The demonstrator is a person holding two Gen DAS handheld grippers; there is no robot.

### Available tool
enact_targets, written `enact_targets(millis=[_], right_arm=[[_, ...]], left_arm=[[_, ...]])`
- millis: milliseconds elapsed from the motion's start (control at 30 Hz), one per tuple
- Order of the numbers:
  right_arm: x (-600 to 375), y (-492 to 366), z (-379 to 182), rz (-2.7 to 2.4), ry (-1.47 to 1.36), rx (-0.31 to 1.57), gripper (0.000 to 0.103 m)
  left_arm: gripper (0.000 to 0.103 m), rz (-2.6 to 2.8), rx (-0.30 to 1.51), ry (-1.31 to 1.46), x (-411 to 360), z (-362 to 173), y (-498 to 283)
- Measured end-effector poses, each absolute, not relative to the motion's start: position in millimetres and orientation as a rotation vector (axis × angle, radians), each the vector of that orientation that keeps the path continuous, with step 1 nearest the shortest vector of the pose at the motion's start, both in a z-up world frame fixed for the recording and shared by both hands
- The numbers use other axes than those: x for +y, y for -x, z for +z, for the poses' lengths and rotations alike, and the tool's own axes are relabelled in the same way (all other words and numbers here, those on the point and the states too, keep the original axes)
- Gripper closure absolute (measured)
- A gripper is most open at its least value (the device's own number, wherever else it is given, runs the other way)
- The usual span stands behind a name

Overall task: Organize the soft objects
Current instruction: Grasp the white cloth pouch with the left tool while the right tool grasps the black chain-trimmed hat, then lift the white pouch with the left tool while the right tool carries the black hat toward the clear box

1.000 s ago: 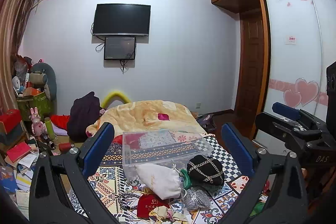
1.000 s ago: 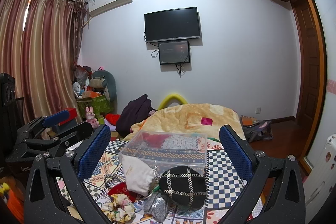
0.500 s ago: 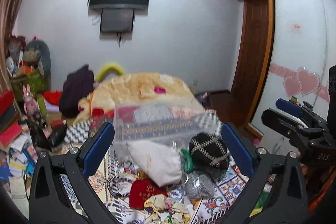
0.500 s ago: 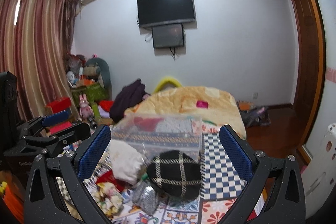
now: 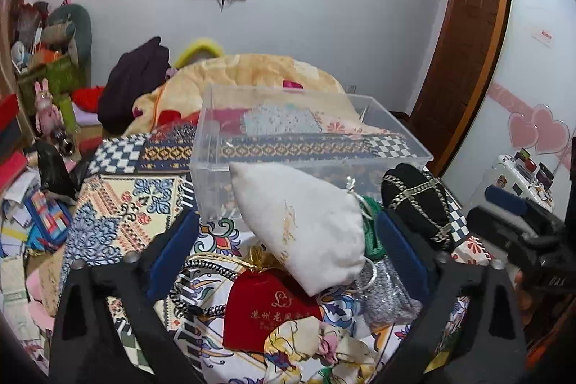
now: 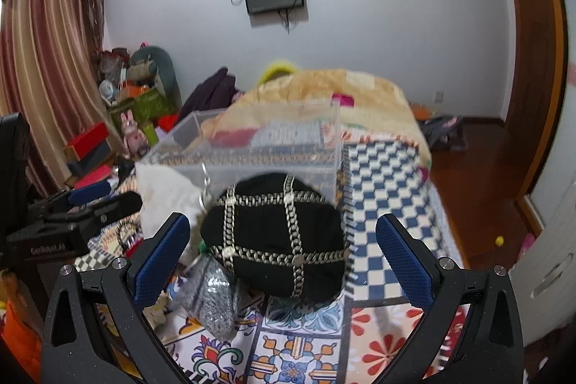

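Note:
A clear plastic box (image 5: 309,146) stands on the patterned bed cover. In front of it lie a white drawstring pouch (image 5: 306,225), a red velvet pouch (image 5: 270,312), a silver glitter pouch (image 5: 388,297), a floral cloth pouch (image 5: 324,351) and a black pouch with a chain grid (image 5: 421,200). My left gripper (image 5: 288,258) is open, its fingers either side of the white and red pouches. My right gripper (image 6: 280,250) is open, its fingers either side of the black chain pouch (image 6: 280,236). The clear box (image 6: 252,150) sits just behind it.
A yellow blanket (image 5: 252,74) and a dark garment (image 5: 136,77) lie beyond the box. Cluttered boxes and toys (image 5: 43,96) fill the left side. A wooden door (image 5: 464,59) and wardrobe are on the right. The bed's right edge (image 6: 435,204) drops to the wood floor.
Both grippers have tilted down and moved forward toward the pile. The left now straddles the white and red pouches, the right straddles the black chain pouch. Both stay open.

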State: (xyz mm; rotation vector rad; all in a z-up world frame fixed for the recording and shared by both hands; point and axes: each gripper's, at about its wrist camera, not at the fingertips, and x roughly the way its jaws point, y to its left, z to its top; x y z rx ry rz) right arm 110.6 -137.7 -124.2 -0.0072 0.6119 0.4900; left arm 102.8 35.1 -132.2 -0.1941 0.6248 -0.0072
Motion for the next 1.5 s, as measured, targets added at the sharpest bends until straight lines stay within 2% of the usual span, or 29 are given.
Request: enact_targets(millis=[167,367,433,567,633,733,933,1500], right_arm=[[-131.3,-114.1,-137.4,0.503,0.022,0.658,0.002],[-120.6,-114.3,-146.0,0.549,0.079,0.683,0.019],[-116.9,-115.7,-146.9,0.553,0.092,0.688,0.032],[-118.9,-116.6,-144.3,0.567,0.080,0.687,0.047],[-121.6,-116.6,-142.3,0.572,0.076,0.684,0.059],[-122.2,-115.9,-138.2,0.570,0.065,0.675,0.071],[-131.6,-113.4,-125.7,0.571,0.022,0.641,0.085],[-125.5,-116.7,-80.0,0.608,-0.009,0.489,0.087]], left_arm=[[0.032,-0.035,0.679,0.226,37.0,-147.7,-113.6],[0.061,-0.073,0.710,0.236,34.3,-159.5,-118.9],[0.068,-0.082,0.713,0.237,33.9,-160.6,-119.6],[0.084,-0.090,0.697,0.230,32.6,-157.6,-116.9],[0.094,-0.094,0.689,0.231,33.3,-155.0,-115.2],[0.098,-0.109,0.669,0.244,34.0,-149.8,-112.1],[0.100,-0.109,0.612,0.232,32.7,-131.9,-102.0],[0.101,-0.128,0.449,0.212,39.2,-70.5,-87.8]])
